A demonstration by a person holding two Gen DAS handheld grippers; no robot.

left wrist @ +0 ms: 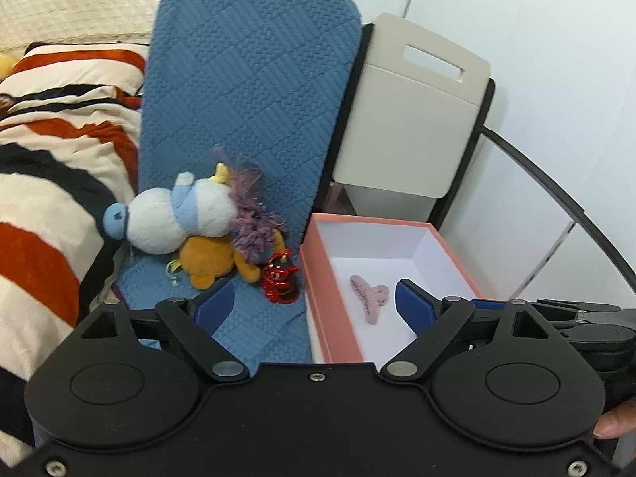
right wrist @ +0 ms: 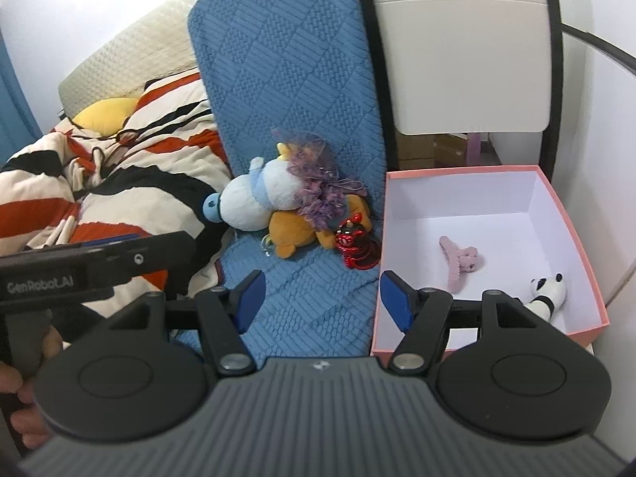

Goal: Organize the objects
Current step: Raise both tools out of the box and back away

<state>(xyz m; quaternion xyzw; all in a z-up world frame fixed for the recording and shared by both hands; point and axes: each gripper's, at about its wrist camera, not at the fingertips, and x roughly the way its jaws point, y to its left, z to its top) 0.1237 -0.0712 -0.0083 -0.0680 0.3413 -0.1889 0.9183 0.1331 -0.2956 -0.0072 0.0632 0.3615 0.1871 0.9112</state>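
box: pink box [right wrist: 588, 274] open on the seat just right of the blue quilted mat [right wrist: 286, 79]; white inside
done: pink hair claw [right wrist: 459, 258] and panda toy [right wrist: 546, 290] already lie on the box floor; panda at the near right corner, claw mid-floor, apart from each other
left: pile on the mat beside the box's left wall; white-and-blue plush [right wrist: 254, 198], orange plush [right wrist: 294, 234] under it, purple frilly piece [right wrist: 318, 190] on top, red shiny charm [right wrist: 353, 246] nearest the box; roughly a third done by count
claw axis: long axis runs diagonally, far-left to near-right in the right view; which end is the hinge is hard to tell, small and soft-looking
white plush axis: lying on its side; long axis across the mat; blue end points left toward the striped blanket [right wrist: 119, 183]
left gripper [left wrist: 314, 306]: jaws spread wide, nothing between the pads; straddles the box's left wall in its view
right gripper [right wrist: 320, 298]: jaws apart, empty; mat edge and box wall between them
next: likely the red charm, closest to the box
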